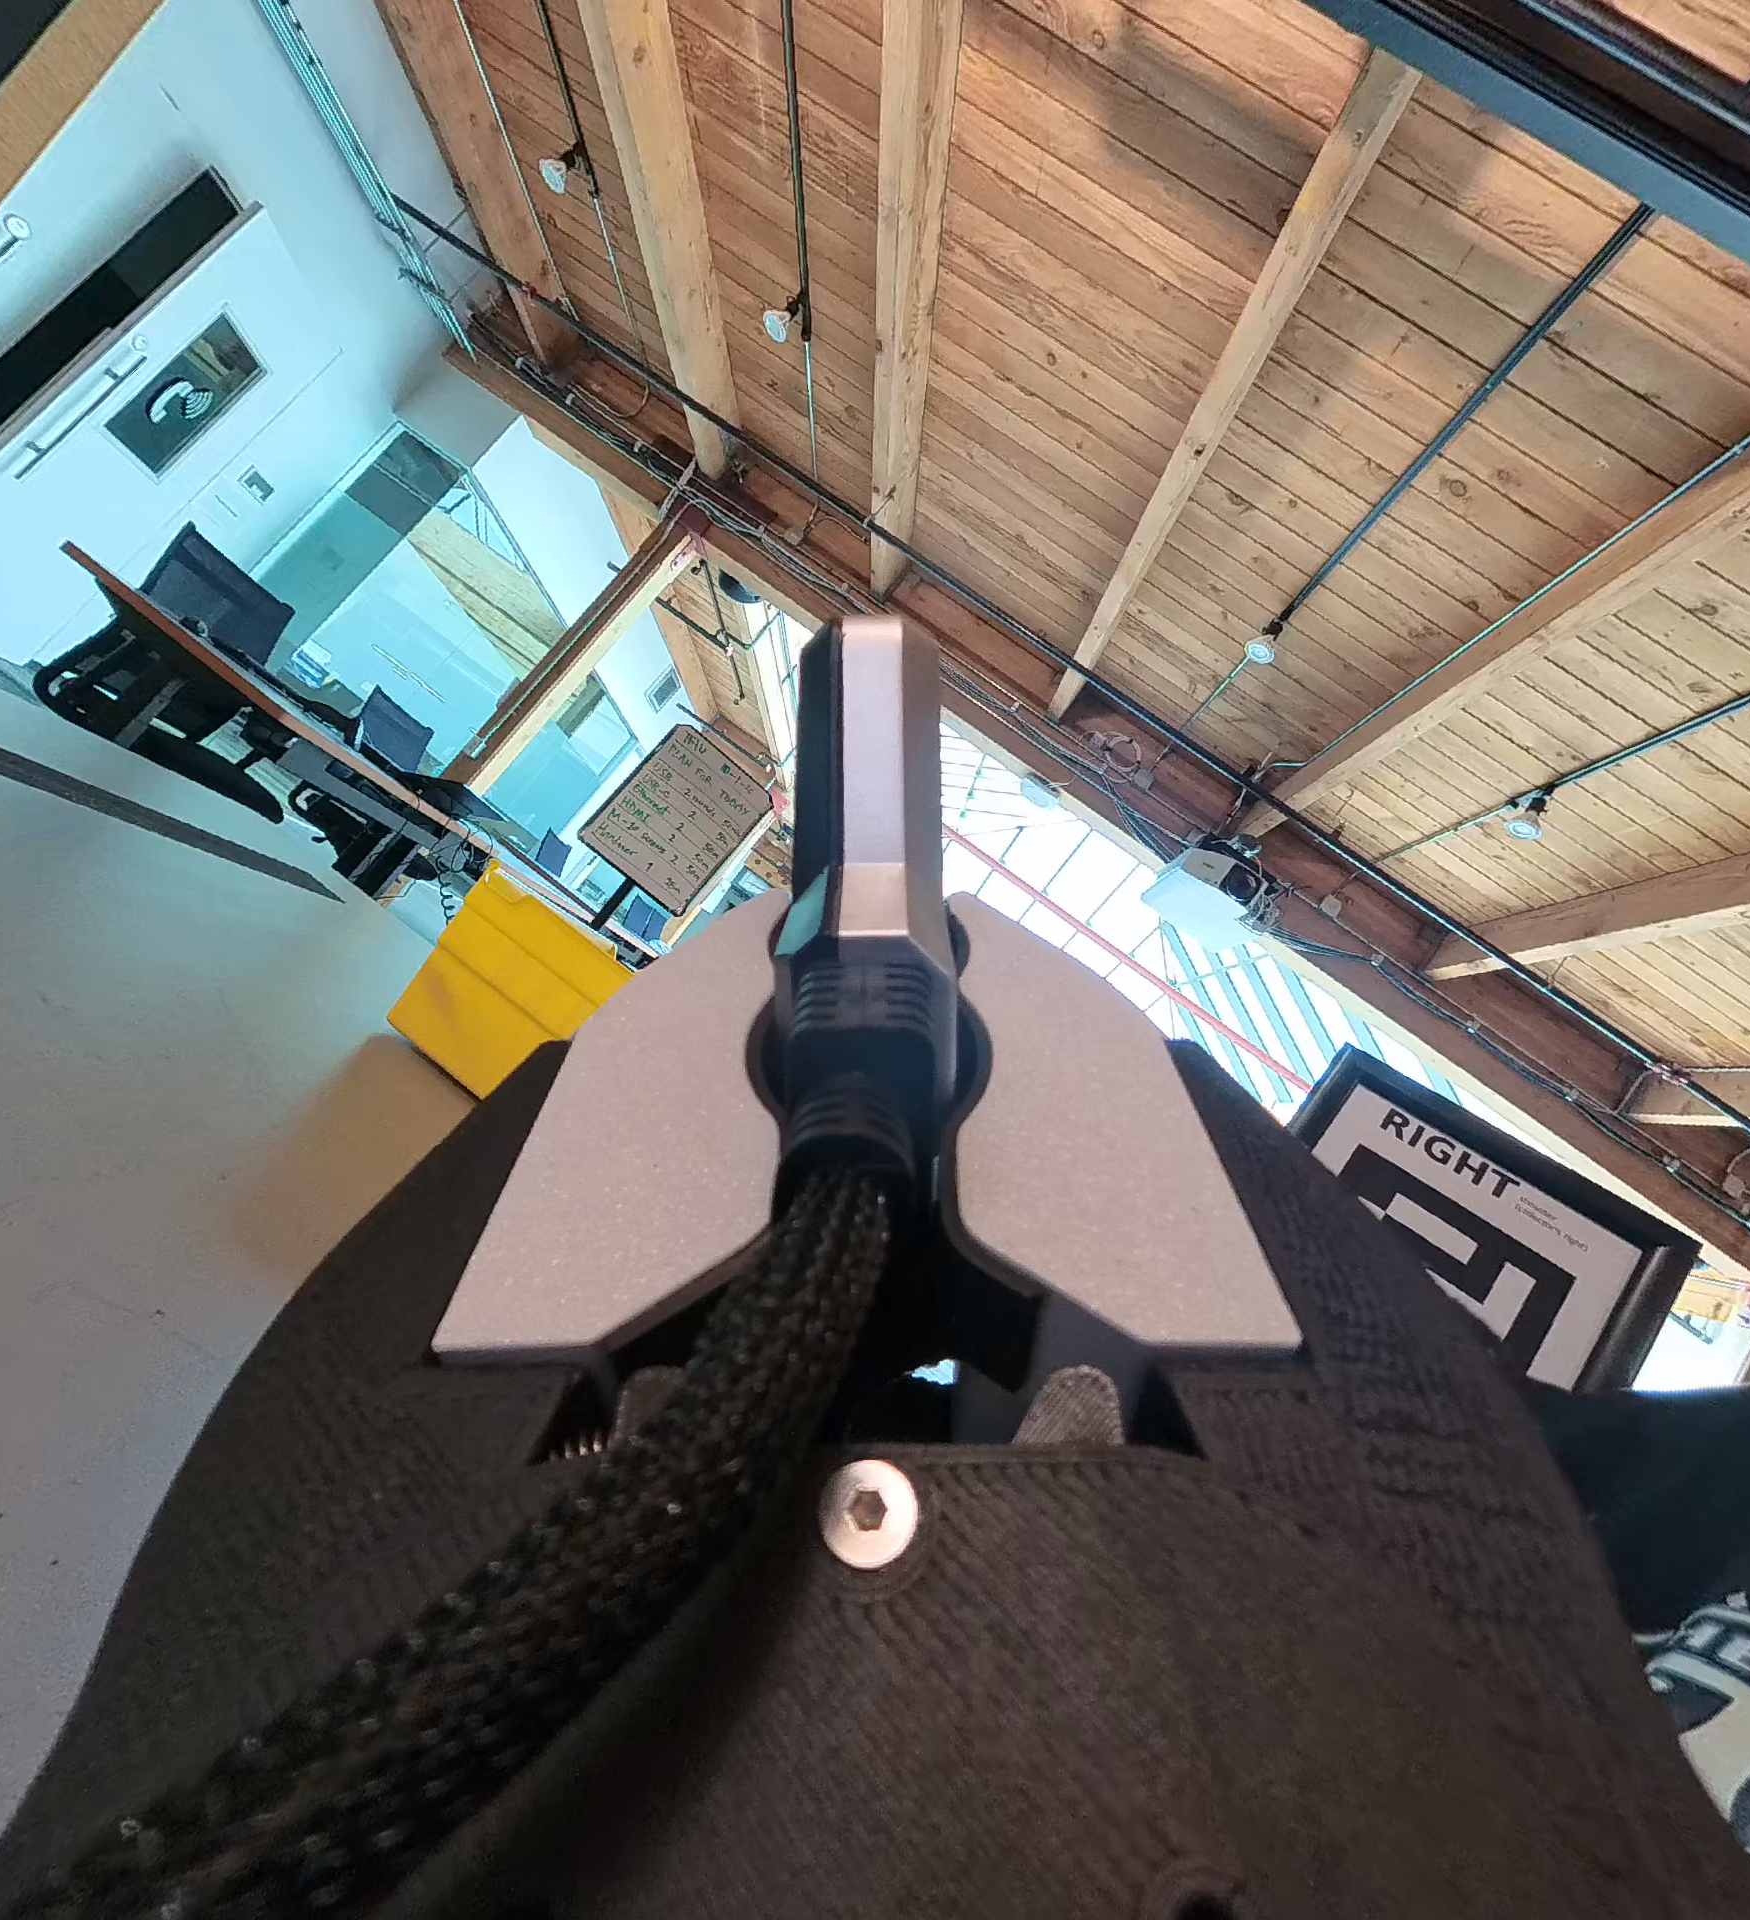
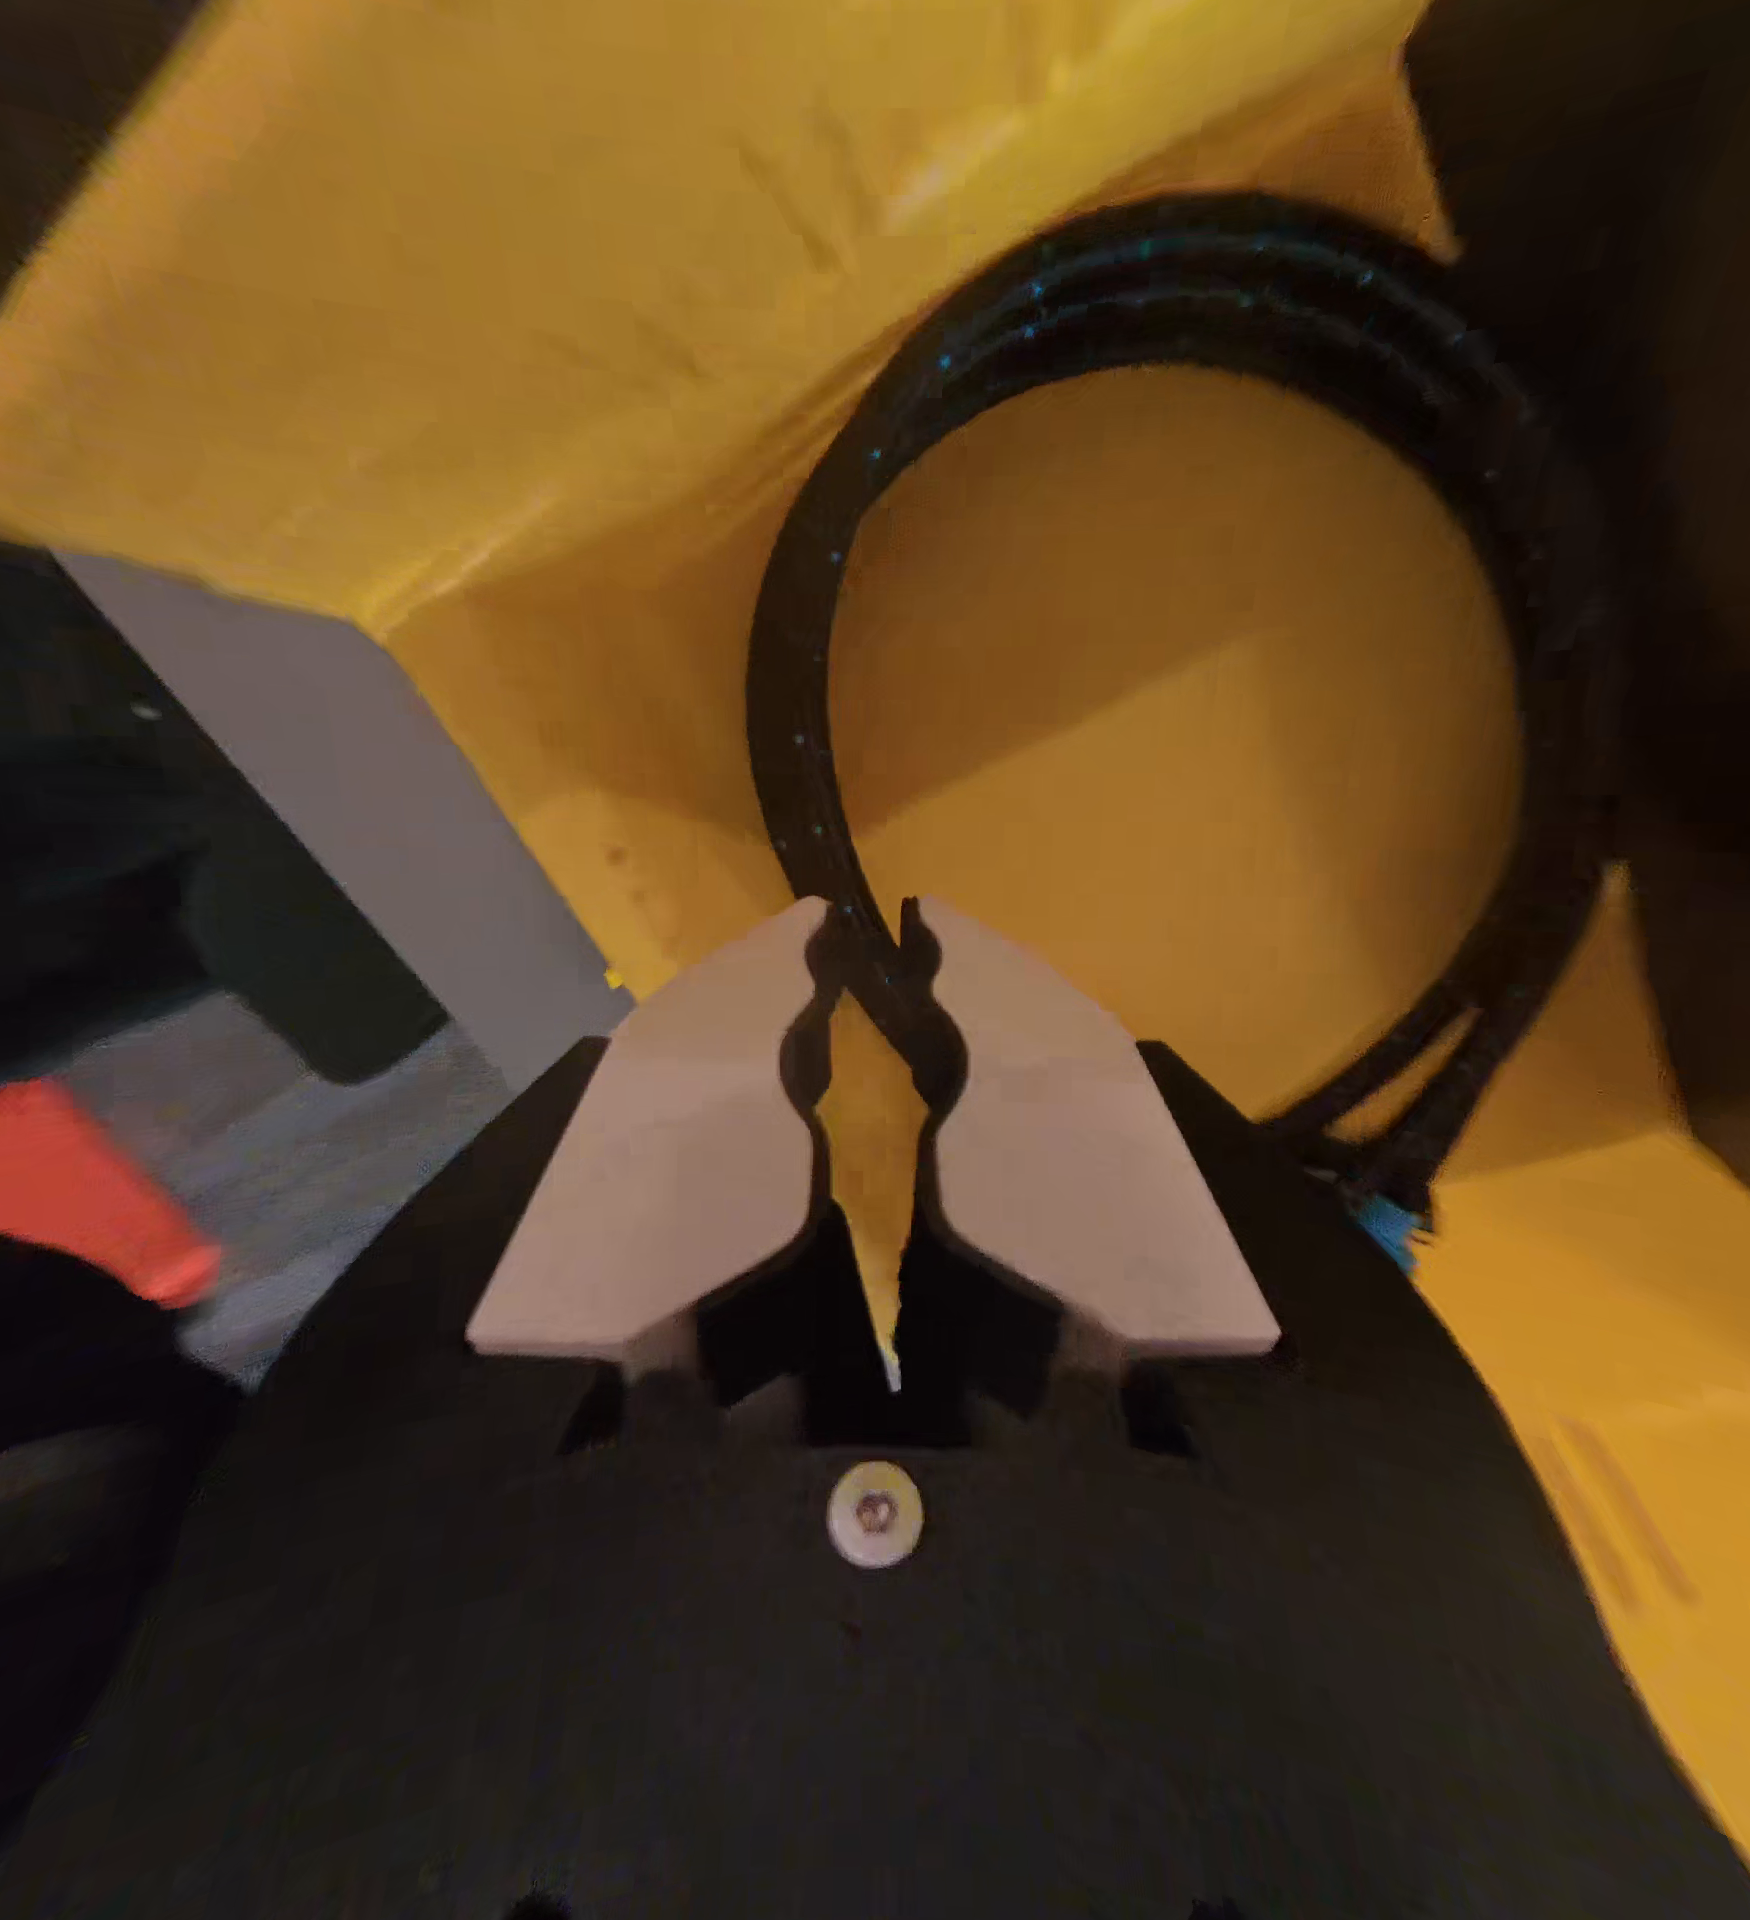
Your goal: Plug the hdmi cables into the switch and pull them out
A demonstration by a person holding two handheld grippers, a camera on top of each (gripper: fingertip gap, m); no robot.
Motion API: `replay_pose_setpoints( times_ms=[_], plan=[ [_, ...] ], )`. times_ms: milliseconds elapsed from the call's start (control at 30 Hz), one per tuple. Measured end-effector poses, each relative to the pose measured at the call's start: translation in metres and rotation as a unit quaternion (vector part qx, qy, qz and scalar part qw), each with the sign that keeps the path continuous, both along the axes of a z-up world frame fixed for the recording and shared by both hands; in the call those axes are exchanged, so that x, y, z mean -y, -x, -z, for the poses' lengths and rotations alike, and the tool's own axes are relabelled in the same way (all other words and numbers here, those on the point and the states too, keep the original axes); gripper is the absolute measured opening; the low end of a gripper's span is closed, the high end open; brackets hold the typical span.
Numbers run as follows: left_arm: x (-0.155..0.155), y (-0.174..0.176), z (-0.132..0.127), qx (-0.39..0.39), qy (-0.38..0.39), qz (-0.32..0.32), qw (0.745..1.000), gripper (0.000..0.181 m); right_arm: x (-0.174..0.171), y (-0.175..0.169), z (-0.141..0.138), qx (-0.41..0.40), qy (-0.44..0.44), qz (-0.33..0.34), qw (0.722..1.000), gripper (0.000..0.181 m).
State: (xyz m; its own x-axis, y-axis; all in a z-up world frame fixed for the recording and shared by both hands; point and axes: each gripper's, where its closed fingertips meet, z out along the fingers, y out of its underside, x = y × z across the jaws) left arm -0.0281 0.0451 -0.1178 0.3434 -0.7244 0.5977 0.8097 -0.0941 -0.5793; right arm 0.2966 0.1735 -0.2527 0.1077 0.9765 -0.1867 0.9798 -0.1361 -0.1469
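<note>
While the left gripper (image 1: 866,997) points up toward the wooden ceiling (image 1: 1214,343), its two grey fingers (image 1: 642,1153) are clamped on the black plug (image 1: 866,1023) of a braided cable (image 1: 642,1455). That plug sits in the end of a slim grey switch (image 1: 871,769), which sticks up past the fingertips. A yellow bin (image 1: 497,987) stands off to the left beside a whiteboard (image 1: 679,816). Over at the right gripper (image 2: 871,914), the view is blurry; its fingers (image 2: 684,1143) are pinched on a strand of a coiled black cable (image 2: 1266,301) lying in the yellow bin (image 2: 538,312).
</note>
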Motion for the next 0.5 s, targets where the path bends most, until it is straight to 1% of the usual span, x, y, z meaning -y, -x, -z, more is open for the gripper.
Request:
replay_pose_setpoints(
  times_ms=[67,100,133,167,233,267,333,367,400,433,467,500],
  plan=[
    [0.000,0.000,0.000,0.000,0.000,0.000,1.000,0.023,0.002,-0.001,0.011,0.031,0.067,0.050,0.996,0.015],
    [0.000,0.000,0.000,0.000,0.000,0.000,1.000,0.023,0.000,-0.002,0.012,0.036,0.080,0.071,0.994,0.025],
    [0.000,0.000,0.000,0.000,0.000,0.001,1.000,0.023,-0.001,-0.002,0.008,0.027,0.085,0.079,0.993,0.032],
    [0.000,0.000,0.000,0.001,0.000,0.002,1.000,0.023,-0.002,0.001,0.001,-0.001,0.085,0.081,0.993,0.039],
    [0.000,-0.001,0.000,0.002,0.001,0.004,1.000,0.023,-0.005,0.010,-0.020,-0.077,0.074,0.090,0.990,0.052],
    [0.000,-0.001,0.000,0.002,0.001,0.005,1.000,0.023,-0.010,0.009,-0.030,-0.101,0.054,0.104,0.988,0.060],
    [0.000,-0.001,0.000,0.002,0.001,0.005,1.000,0.023,-0.029,-0.004,-0.043,-0.108,-0.014,0.150,0.983,0.071],
    [0.000,-0.001,0.000,0.001,0.001,0.004,1.000,0.023,-0.038,-0.017,-0.045,-0.085,-0.052,0.179,0.979,0.073],
    [0.000,-0.001,0.000,0.001,0.001,0.004,1.000,0.023,-0.043,-0.033,-0.044,-0.048,-0.079,0.201,0.975,0.070],
    [0.000,-0.001,0.000,0.001,0.001,0.004,1.000,0.023,-0.044,-0.047,-0.043,-0.011,-0.096,0.211,0.973,0.061],
    [-0.001,-0.001,0.000,0.000,0.001,0.003,1.000,0.023,-0.042,-0.057,-0.042,0.017,-0.107,0.211,0.972,0.048],
    [-0.001,-0.001,0.000,0.000,0.001,0.003,1.000,0.023,-0.039,-0.063,-0.039,0.037,-0.113,0.205,0.972,0.042]
  ],
)
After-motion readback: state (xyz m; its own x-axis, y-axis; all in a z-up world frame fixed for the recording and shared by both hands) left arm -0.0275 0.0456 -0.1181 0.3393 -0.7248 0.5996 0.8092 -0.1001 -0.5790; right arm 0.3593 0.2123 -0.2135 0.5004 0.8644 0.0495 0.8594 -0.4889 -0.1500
